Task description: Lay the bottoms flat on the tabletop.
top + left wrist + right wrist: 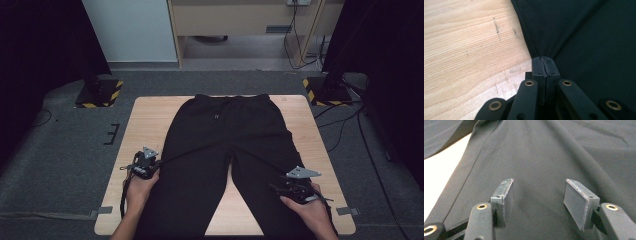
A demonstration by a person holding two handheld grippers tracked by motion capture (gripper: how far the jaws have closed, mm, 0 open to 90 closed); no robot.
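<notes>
Left gripper [543, 60]: jaws closed, pinching outer edge of trousers [225, 150] at left leg | Right gripper [537, 195]: jaws open above right leg, no cloth held | Trousers: flat on table [145, 120], waistband far | Step: gripping for fold, 1 of 2 holds set | Next: lower and close right jaws | Writing: none legible
</notes>
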